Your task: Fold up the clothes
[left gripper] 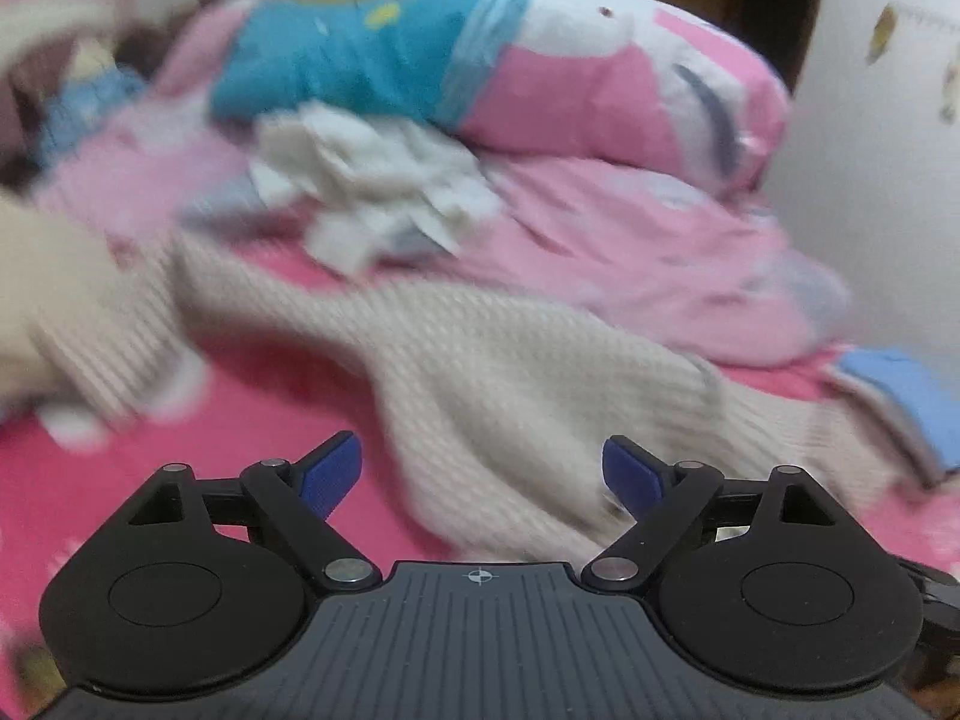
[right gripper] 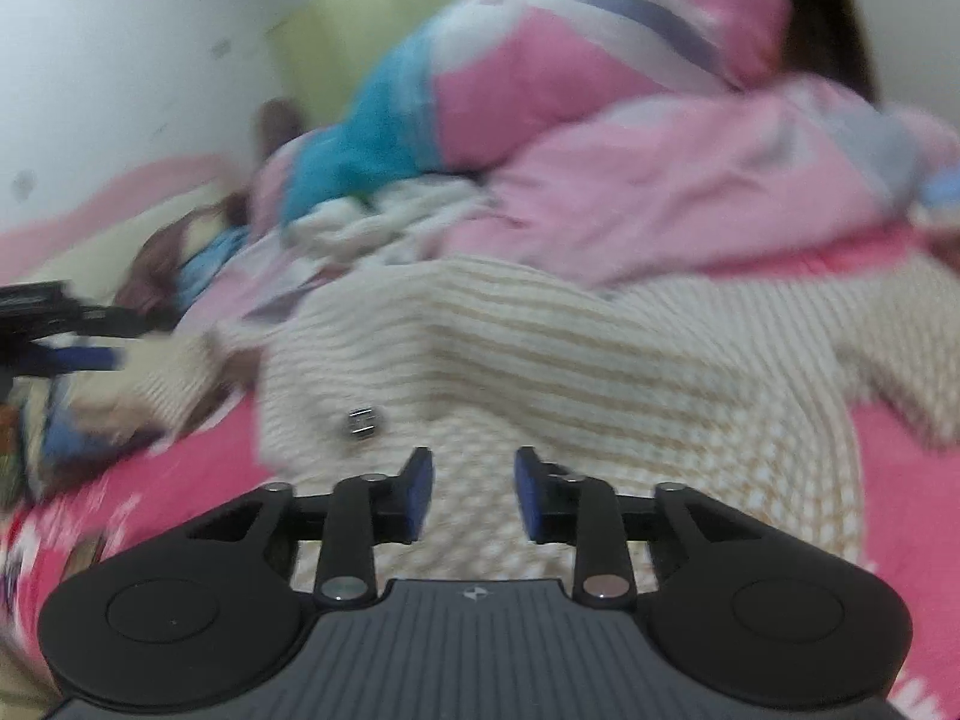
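Cream ribbed knit, the sweater (left gripper: 516,384), lies crumpled on the hot-pink bedsheet (left gripper: 252,420) and fills the centre of both views. In the left wrist view it runs from the left edge, where one blurred part is bunched, down to the lower middle of the frame between the blue-padded fingers (left gripper: 333,471) of the left gripper (left gripper: 480,474). That gripper's jaws stand wide apart with nothing pinched; the knit only passes beneath the gap.

In the right wrist view the sweater (right gripper: 540,372) bulges up in the middle of the frame, a small metal tag or button (right gripper: 365,423) showing on it at centre left. The right gripper (right gripper: 474,495) sits at the lower middle, its jaws parted by a moderate gap; the pads (right gripper: 420,495) press on nothing, and knit is visible through the gap below them. The left gripper (right gripper: 72,354) appears again at the left edge of this view, blurred, beside the sweater's left end.

Behind the sweater, in the upper half of both views, a pink, white and blue quilt (left gripper: 600,78) is heaped, with a crumpled white garment (left gripper: 372,186) lying in front of it. A white wall (left gripper: 888,180) occupies the right edge of the left wrist view. Both views are motion-blurred.
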A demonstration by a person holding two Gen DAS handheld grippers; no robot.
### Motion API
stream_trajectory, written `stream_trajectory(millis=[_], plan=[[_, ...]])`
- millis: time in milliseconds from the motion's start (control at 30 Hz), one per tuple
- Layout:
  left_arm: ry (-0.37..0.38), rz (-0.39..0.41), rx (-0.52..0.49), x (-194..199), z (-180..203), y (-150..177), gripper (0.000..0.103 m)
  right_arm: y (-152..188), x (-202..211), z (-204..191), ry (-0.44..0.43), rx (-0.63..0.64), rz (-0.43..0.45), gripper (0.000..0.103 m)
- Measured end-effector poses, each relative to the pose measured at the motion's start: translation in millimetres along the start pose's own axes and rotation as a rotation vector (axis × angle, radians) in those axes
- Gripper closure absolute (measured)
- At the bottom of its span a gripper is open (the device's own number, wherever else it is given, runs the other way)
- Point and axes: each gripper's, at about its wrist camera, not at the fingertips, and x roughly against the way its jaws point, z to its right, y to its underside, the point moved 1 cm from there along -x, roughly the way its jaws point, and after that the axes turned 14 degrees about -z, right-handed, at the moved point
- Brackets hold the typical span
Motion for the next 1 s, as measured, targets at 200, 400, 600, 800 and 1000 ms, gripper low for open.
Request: stream_trajectory(millis=[200,400,600,800,1000], plan=[[0.151,-0.042,0.063,-58,0,57,0.024,-19,-12,-38,0.057,0.084,-0.079,0.067],[0.050,0.034,-0.042,-91,18,83,0.023,-54,-59,-31,0.155,0.011,-0.123,0.066],[0.074,0.058,-0.035,-106,9,91,0.021,-67,-119,-29,0.173,0.023,-0.288,0.058],[0.089,0.089,-0.045,-107,7,95,0.021,-53,-137,-35,0.266,0.121,-0.335,0.074],[0.112,0.106,-0.046,-110,2,97,0.021,-58,-92,-26,0.245,0.099,-0.275,0.096]])
